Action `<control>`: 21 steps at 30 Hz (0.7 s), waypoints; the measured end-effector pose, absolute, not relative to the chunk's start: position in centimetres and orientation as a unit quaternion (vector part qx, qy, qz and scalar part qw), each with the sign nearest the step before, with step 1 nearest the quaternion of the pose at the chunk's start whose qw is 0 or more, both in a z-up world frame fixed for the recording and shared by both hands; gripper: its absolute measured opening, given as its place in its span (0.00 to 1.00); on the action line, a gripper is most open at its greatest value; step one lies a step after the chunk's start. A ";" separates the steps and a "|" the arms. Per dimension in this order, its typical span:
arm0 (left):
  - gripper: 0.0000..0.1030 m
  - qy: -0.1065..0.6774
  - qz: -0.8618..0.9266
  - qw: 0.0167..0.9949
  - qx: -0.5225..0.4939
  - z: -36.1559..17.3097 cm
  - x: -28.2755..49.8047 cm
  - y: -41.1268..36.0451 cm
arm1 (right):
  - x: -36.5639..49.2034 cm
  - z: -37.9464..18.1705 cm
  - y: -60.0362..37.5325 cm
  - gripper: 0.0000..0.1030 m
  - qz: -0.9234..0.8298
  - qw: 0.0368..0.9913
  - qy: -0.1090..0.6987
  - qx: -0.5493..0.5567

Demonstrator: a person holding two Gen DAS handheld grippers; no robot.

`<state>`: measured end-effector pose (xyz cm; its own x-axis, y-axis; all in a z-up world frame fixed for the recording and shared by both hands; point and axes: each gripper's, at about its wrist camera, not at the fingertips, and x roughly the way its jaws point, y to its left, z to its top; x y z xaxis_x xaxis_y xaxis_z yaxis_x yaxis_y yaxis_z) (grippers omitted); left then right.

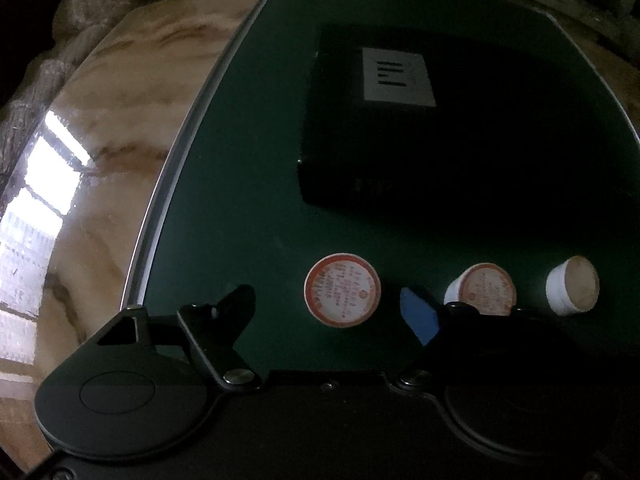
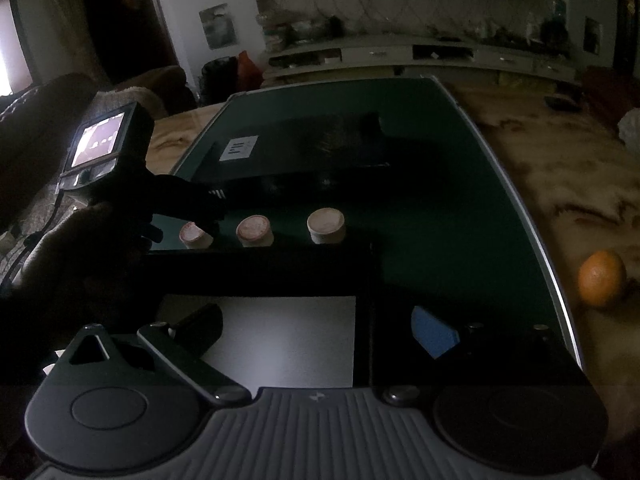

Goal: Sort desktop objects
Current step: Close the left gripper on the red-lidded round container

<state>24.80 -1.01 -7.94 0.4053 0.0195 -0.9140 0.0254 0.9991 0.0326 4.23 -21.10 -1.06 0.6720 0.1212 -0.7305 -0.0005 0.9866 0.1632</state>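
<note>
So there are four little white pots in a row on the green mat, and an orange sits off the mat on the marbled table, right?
Not quite: there are three little white pots, not four. The right wrist view shows them in a row on the green mat: one, a second, a third. The orange does sit off the mat on the marbled table.

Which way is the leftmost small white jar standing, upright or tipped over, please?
Upright: the leftmost jar rests on the green mat, its round red-rimmed lid facing up, between the left gripper's open fingers.
</note>
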 end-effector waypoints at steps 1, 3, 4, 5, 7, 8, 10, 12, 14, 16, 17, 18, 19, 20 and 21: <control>0.74 0.546 -0.001 0.838 0.020 -8.0 24.9 -0.9 | 4.3 -1.1 -21.1 1.00 0.033 0.911 0.404 0.075; 0.73 0.546 -0.002 0.838 0.020 -8.0 24.9 -0.9 | 4.4 -1.1 -21.0 1.00 0.034 0.911 0.405 0.075; 0.72 0.546 -0.003 0.838 0.020 -8.0 24.9 -0.9 | 4.4 -1.1 -21.0 1.00 0.035 0.911 0.405 0.075; 0.71 0.546 -0.003 0.837 0.020 -8.0 24.9 -0.9 | 4.3 -1.1 -21.0 1.00 0.036 0.911 0.405 0.075; 0.68 0.548 -0.003 0.837 0.020 -8.1 25.0 -0.9 | 4.3 -1.1 -21.0 1.00 0.037 0.911 0.405 0.074; 0.67 0.548 -0.003 0.836 0.018 -8.2 25.0 -0.8 | 4.2 -1.1 -20.9 1.00 0.038 0.911 0.404 0.074; 0.61 0.550 -0.003 0.835 0.016 -8.3 25.1 -0.8 | 4.2 -1.2 -20.9 1.00 0.038 0.911 0.405 0.074; 0.59 0.552 -0.003 0.834 0.015 -8.4 25.2 -0.8 | 4.2 -1.2 -20.9 1.00 0.037 0.911 0.405 0.074; 0.56 0.553 -0.004 0.833 0.015 -8.4 25.2 -0.8 | 4.2 -1.2 -20.9 1.00 0.037 0.911 0.405 0.074; 0.54 0.553 -0.005 0.833 0.016 -8.4 25.2 -0.9 | 4.2 -1.2 -20.9 1.00 0.036 0.911 0.405 0.074; 0.53 0.553 -0.005 0.833 0.016 -8.4 25.2 -0.9 | 4.2 -1.2 -20.9 1.00 0.036 0.911 0.405 0.074; 0.53 0.553 -0.004 0.833 0.016 -8.4 25.2 -0.9 | 4.2 -1.2 -20.8 1.00 0.036 0.911 0.405 0.074; 0.52 0.553 -0.004 0.833 0.016 -8.4 25.2 -0.9 | 4.2 -1.2 -20.8 1.00 0.037 0.911 0.404 0.074; 0.51 0.553 -0.004 0.833 0.017 -8.4 25.2 -0.9 | 4.3 -1.3 -20.8 1.00 0.037 0.911 0.405 0.073; 0.49 0.553 -0.004 0.833 0.017 -8.4 25.2 -0.9 | 4.3 -1.3 -20.8 1.00 0.037 0.911 0.405 0.074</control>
